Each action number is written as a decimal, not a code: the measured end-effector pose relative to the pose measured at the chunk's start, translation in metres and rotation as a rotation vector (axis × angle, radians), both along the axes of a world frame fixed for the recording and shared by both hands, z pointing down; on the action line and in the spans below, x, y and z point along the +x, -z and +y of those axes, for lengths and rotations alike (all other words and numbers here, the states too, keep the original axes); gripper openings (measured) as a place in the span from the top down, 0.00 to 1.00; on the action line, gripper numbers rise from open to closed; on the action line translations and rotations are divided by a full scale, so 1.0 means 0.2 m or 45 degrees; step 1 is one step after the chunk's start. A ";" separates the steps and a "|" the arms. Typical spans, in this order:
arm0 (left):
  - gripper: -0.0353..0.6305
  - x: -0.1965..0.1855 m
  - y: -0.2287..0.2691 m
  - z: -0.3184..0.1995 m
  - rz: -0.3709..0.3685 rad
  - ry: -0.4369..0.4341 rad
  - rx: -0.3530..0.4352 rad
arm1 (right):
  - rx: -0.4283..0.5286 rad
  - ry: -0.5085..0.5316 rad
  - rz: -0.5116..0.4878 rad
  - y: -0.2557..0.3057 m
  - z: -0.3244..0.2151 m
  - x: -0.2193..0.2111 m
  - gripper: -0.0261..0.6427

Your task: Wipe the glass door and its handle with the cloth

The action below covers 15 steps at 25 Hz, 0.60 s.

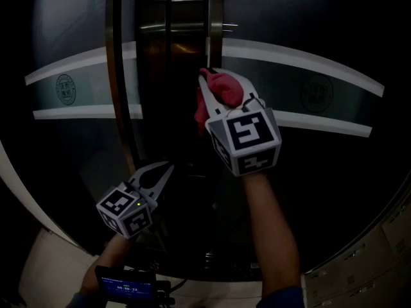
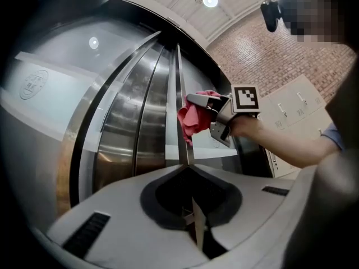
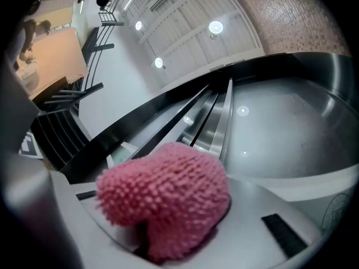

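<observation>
A dark glass door with two pale curved bands fills the head view. Its vertical steel handle runs down the middle, seen too as the handle in the left gripper view. My right gripper is shut on a fluffy pink cloth and holds it against that handle, about level with the upper band. The cloth bulges out between the jaws in the right gripper view. Lower and to the left, my left gripper is shut on nothing, its tips pointing at the door.
A second steel bar stands left of the handle. A round emblem is printed on the left pane. Pale lockers and a brick wall stand to the right. A small lit screen sits below my left arm.
</observation>
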State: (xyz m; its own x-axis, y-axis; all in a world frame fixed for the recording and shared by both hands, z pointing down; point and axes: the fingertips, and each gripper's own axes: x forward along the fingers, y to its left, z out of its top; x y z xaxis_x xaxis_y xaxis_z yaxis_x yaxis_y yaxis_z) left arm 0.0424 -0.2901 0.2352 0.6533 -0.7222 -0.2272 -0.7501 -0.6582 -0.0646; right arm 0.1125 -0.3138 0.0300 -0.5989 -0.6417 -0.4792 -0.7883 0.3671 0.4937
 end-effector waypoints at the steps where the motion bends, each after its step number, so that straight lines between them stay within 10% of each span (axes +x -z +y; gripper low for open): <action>1: 0.93 0.00 -0.01 0.00 -0.003 0.007 -0.005 | -0.002 0.000 0.010 -0.06 0.01 0.00 0.88; 15: 0.93 0.04 -0.18 0.01 -0.031 0.011 -0.081 | -0.470 -0.016 -0.074 -1.20 -0.11 0.01 0.88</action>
State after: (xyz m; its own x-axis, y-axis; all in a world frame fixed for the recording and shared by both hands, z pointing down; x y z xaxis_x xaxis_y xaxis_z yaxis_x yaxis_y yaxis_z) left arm 0.0501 -0.2890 0.2717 0.6516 -0.7405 -0.1647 -0.7546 -0.6549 -0.0409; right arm 0.1137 -0.3359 0.2705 -0.5682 -0.7850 -0.2470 -0.8169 0.5020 0.2839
